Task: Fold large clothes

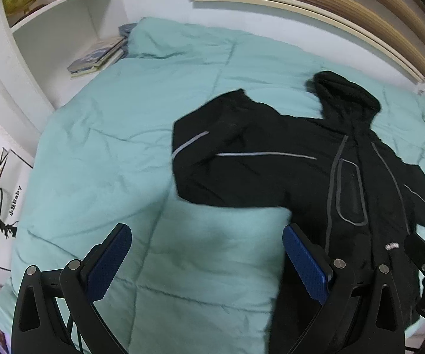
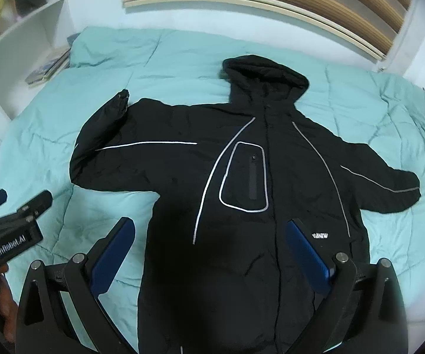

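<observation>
Both grippers hang empty above the bed. The left gripper (image 1: 206,262) is spread wide over the teal duvet (image 1: 109,147); the right gripper (image 2: 209,258) gapes equally over the black hooded jacket (image 2: 241,177), lying face-up, sleeves out. Its hem is cut off below; the chest logo (image 2: 320,235) seems illegible.

"GenRobot.AI" stands in white letters on the black body of the left gripper (image 2: 20,200), at the lower left of the right wrist view. A poster (image 1: 4,206) at the left edge of the left wrist view reads "Baby". A small white logo on the jacket (image 2: 241,177) chest is too blurred to read.
</observation>
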Demonstrator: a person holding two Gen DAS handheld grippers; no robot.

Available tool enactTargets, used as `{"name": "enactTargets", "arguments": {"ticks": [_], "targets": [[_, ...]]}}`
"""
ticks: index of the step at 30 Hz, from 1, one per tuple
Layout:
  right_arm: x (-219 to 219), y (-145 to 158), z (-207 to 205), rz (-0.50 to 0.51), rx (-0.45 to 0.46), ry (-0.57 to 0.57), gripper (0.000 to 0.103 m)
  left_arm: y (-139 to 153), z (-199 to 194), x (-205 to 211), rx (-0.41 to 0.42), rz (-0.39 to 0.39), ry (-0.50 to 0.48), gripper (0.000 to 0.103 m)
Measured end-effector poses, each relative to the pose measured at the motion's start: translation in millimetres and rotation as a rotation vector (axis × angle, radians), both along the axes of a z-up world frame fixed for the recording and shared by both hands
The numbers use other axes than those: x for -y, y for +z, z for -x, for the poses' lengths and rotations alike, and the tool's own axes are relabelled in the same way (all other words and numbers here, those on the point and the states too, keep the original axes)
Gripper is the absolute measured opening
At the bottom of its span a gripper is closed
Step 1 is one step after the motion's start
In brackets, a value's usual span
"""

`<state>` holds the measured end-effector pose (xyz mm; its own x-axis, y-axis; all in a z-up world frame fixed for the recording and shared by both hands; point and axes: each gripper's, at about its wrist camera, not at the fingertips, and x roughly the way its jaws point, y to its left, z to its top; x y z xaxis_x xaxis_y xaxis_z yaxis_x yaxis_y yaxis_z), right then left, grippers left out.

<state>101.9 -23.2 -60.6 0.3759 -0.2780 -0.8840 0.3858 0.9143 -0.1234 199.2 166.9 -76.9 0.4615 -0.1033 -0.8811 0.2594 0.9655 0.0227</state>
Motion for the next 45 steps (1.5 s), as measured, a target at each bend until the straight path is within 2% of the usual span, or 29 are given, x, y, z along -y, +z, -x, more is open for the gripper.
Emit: {"name": "enactTargets", "arguments": {"ticks": [3, 5, 9, 14, 20, 28, 30, 31, 32, 33, 35, 40, 42, 45], "targets": [[2, -10, -16, -0.012, 0.012, 0.019, 0.103, -8, -21, -4, 0.015, -0.004, 0.016, 0.102], [9, -12, -21, -0.049, 0.098, 0.038, 0.103, -13, -38, -5, 0.034, 0.001, 0.017, 0.102], [26, -25, -45, -0.106, 0.151, 0.05, 0.103, -23, -67, -1, 0.061, 0.021, -0.004, 0.102], [42, -46, -76, -0.091, 0.116, 0.047, 0.103, -36, -103, 18, 0.073, 0.054, -0.089, 0.102], [62, -78, -103, -0.135, 0.06, 0.035, 0.103, -64, -143, 53, 0.038, 0.08, -0.224, 0.102], [73, -107, -114, -0.17, 0.002, 0.03, 0.103, -101, -183, 80, -0.041, 0.073, -0.264, 0.102], [75, -112, -116, -0.18, -0.008, 0.028, 0.103, -113, -191, 84, -0.061, 0.07, -0.258, 0.093], [75, -114, -117, -0.183, -0.012, 0.029, 0.103, -119, -195, 86, -0.079, 0.06, -0.257, 0.075], [75, -115, -119, -0.185, -0.015, 0.032, 0.103, -124, -197, 87, -0.1, 0.055, -0.255, 0.048], [74, -116, -120, -0.186, -0.017, 0.035, 0.103, -130, -200, 87, -0.132, 0.061, -0.249, 0.041], [69, -116, -123, -0.187, -0.02, 0.05, 0.103, -130, -200, 82, -0.113, 0.072, -0.227, 0.024], [42, -116, -141, -0.16, -0.027, 0.149, 0.103, -97, -187, 41, -0.021, 0.155, -0.146, 0.018], [24, -117, -152, -0.134, -0.025, 0.203, 0.099, -74, -179, 8, 0.03, 0.206, -0.076, 0.018], [-3, -119, -167, -0.157, -0.019, 0.28, 0.092, -46, -166, -48, 0.098, 0.24, 0.065, 0.017]]}}
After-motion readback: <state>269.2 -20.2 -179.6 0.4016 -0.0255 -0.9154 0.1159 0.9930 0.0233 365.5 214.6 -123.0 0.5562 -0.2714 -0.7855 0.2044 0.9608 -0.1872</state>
